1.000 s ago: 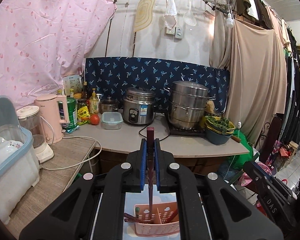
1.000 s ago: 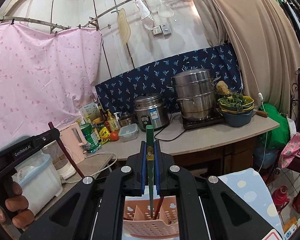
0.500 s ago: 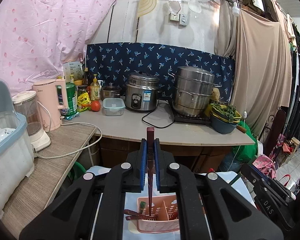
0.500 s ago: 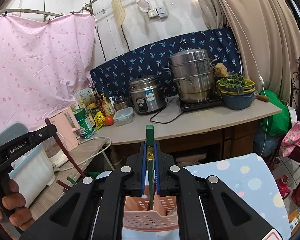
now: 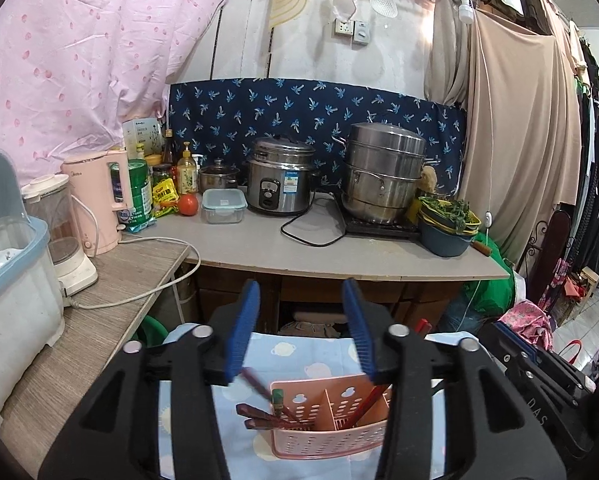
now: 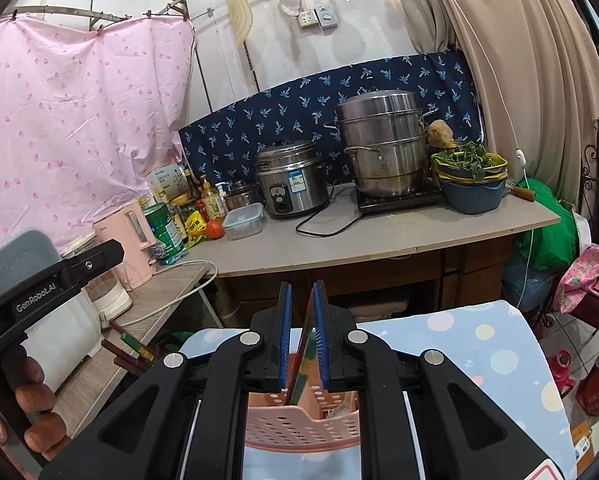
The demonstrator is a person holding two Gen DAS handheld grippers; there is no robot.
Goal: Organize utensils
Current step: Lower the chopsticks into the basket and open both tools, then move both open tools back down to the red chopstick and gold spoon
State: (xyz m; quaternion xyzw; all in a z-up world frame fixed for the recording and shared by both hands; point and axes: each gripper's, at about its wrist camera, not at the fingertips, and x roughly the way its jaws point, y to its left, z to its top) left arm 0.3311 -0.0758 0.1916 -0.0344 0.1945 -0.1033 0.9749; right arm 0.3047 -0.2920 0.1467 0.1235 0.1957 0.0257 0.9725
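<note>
Over a blue-clothed table (image 5: pixel 299 350), both grippers' jaws are opening above the pink utensil basket (image 5: pixel 331 436): left gripper (image 5: pixel 298 332) empty, right gripper (image 6: pixel 301 336) around a loose green chopstick (image 6: pixel 305 356).

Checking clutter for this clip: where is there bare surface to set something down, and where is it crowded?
Free: the grey counter in front of the rice cooker and steamer pot, and the blue cloth right of the pink basket. Crowded: the counter's left corner around the kettle, bottles and tomato.
</note>
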